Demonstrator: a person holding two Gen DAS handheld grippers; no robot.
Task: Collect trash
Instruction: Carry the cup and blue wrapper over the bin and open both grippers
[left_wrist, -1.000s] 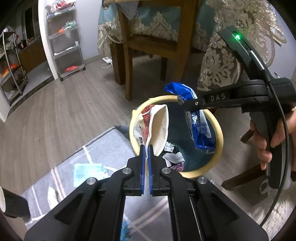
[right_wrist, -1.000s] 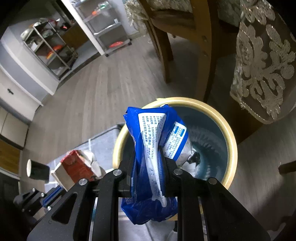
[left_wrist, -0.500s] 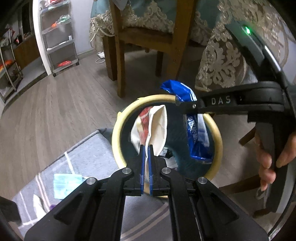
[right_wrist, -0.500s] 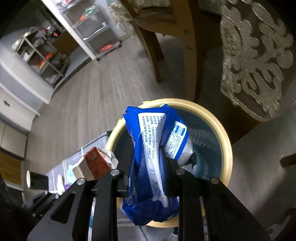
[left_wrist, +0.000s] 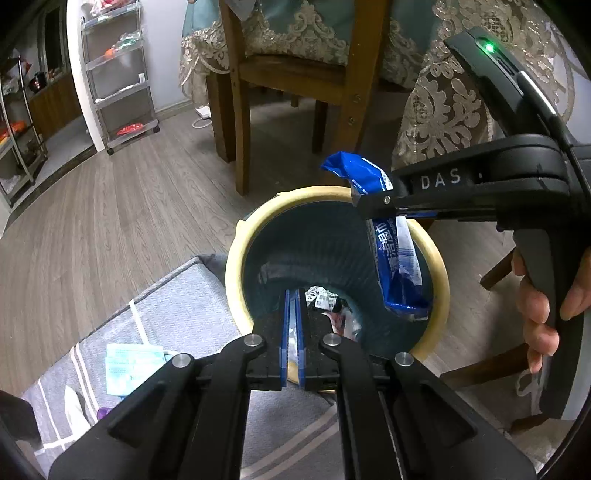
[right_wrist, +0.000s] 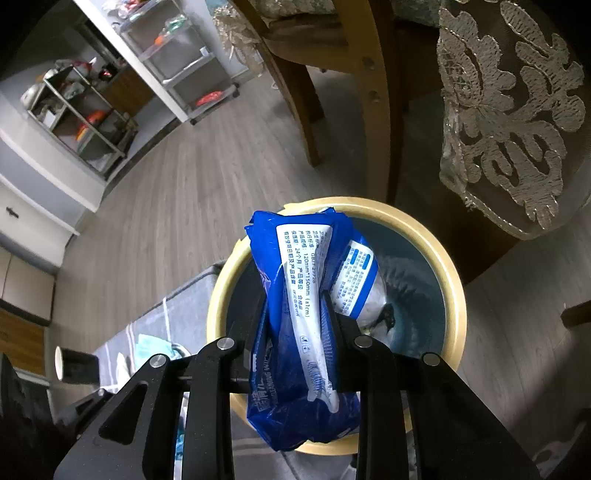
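1. One round bin (left_wrist: 236, 269) with a yellow rim stands on the floor, and some crumpled trash (left_wrist: 328, 302) lies at its bottom.
2. The right gripper (right_wrist: 295, 325) is opening its jaws, but they still pinch a blue wrapper (right_wrist: 306, 306) hanging over the bin.
3. The left gripper (left_wrist: 292, 332) is closed and empty.

Left gripper (left_wrist: 292, 321): I hold it angled steeply down, blue pads drawn together, nothing held between them. Right gripper (right_wrist: 295, 314): also pitched down, jaws opening, black fingers (right_wrist: 341, 343) either side of a load I keep between them. My right hand (left_wrist: 550, 299) wraps its handle.
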